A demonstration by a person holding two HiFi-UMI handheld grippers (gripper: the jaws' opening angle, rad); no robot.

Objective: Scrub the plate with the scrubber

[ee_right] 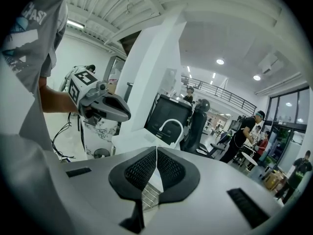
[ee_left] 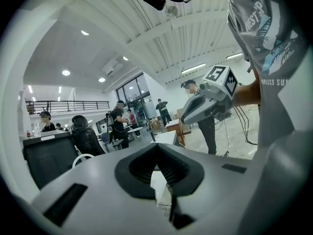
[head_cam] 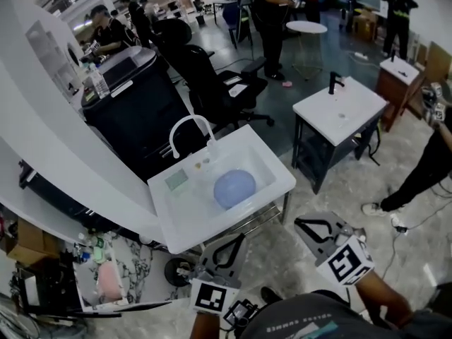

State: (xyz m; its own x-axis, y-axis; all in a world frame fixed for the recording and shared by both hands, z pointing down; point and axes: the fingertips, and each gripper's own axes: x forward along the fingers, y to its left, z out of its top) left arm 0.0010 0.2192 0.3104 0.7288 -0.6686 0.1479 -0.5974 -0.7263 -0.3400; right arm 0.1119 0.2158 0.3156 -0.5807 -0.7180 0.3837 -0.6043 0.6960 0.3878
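Note:
A round pale-blue plate [head_cam: 234, 188] lies in the basin of a white sink unit [head_cam: 282, 182]. A small green scrubber [head_cam: 176, 180] rests flat on the ledge left of the basin, beside the white curved faucet [head_cam: 192, 124]. Both grippers hang in front of the sink's near edge, well short of plate and scrubber. My left gripper [head_cam: 239, 239] is shut with nothing in it, its jaws meeting tip to tip [ee_left: 157, 148]. My right gripper [head_cam: 302, 222] is also shut and holds nothing [ee_right: 156, 151]. Each gripper view shows the other gripper held up in a hand.
A black office chair [head_cam: 212, 83] and a black cabinet [head_cam: 134, 97] stand behind the sink. A second white sink unit [head_cam: 339, 108] is to the right. Several people stand around the room. A low shelf with clutter [head_cam: 106, 274] sits at lower left.

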